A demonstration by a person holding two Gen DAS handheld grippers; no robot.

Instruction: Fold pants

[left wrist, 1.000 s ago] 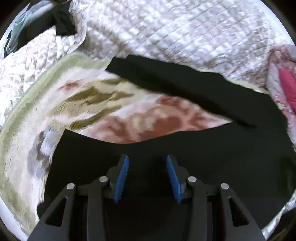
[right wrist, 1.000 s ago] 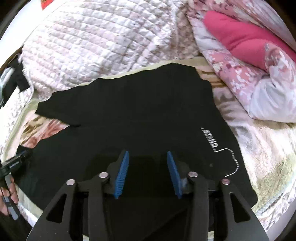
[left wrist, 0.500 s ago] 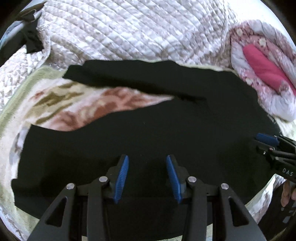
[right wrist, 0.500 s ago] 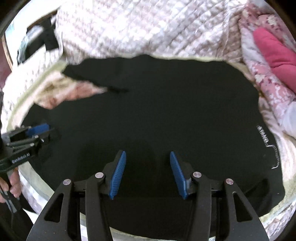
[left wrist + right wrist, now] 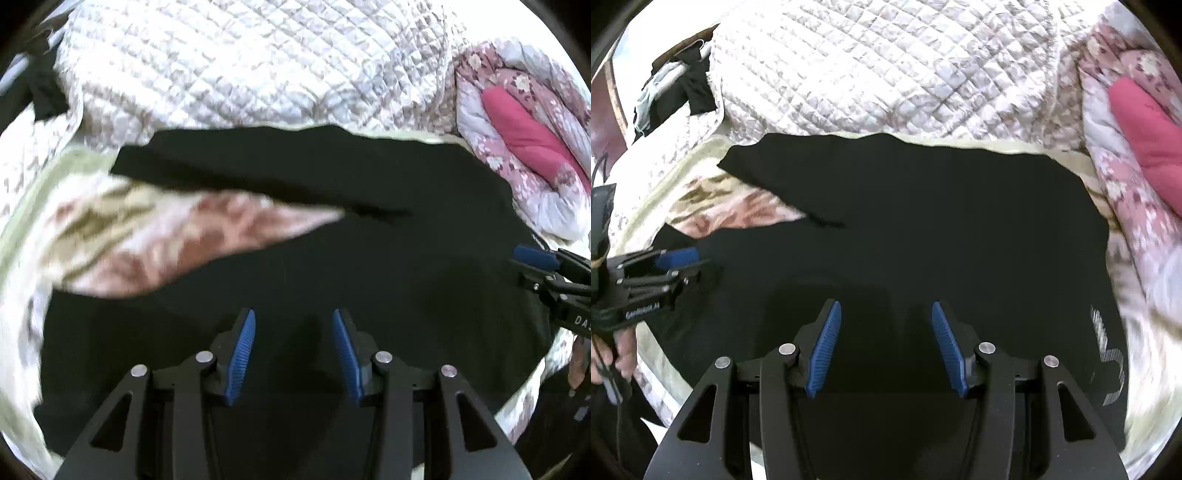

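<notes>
The black pants (image 5: 923,229) lie spread flat on the patterned blanket (image 5: 738,214) in front of you, the two legs running off to your left with a wedge of blanket showing between them, the waist end to your right. At far left, dark clothing (image 5: 698,92) sits past the edge of the white quilt (image 5: 886,74) that is bunched behind the pants. Your left gripper (image 5: 291,350) hangs over the near leg with its blue pads (image 5: 240,354) parted and no cloth between them. Your right gripper (image 5: 886,347) is above the seat area, its jaws apart and empty too. White lettering (image 5: 1108,354) marks the pants near their right edge. Beyond that lies a floral duvet (image 5: 1126,192) with a pink cushion (image 5: 1145,125).
</notes>
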